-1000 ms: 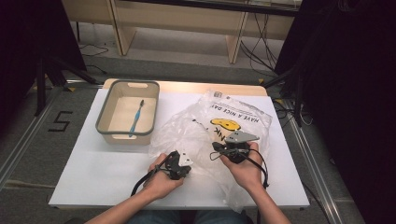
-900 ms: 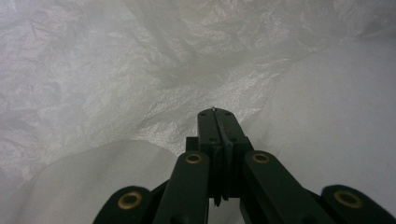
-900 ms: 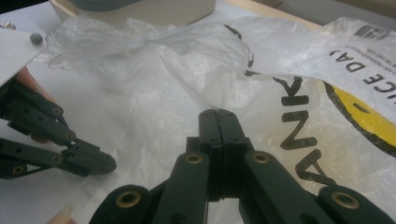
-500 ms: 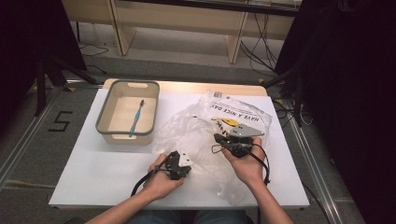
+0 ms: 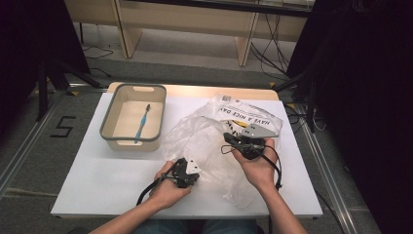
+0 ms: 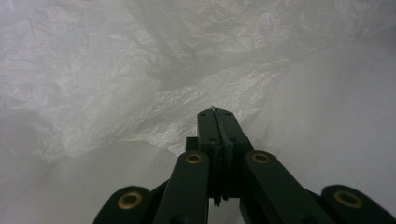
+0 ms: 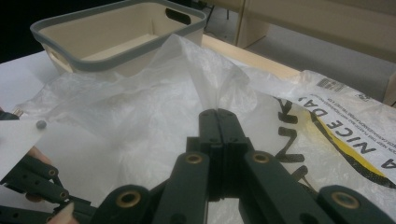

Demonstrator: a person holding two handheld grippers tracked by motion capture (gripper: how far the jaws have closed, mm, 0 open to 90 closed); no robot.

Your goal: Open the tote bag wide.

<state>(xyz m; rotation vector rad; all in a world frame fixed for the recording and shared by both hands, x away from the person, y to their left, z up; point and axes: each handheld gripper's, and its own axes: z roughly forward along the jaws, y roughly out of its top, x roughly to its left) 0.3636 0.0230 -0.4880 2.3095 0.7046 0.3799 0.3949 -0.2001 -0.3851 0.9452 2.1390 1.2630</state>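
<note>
Here both grippers are clamped on the bag point(image 5: 209, 141), which lies crumpled on the table point(image 5: 97, 170) right of the bin point(image 5: 131, 119). The right gripper point(image 7: 217, 112) pinches a raised peak of film; the left gripper point(image 6: 215, 111) nips an edge low down.

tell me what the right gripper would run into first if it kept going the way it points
The right gripper is already shut on a raised fold of the plastic bag, so more bag film comes first. Beyond that, probably the near wall of the grey-rimmed basket, though depth is hard to judge.
</note>
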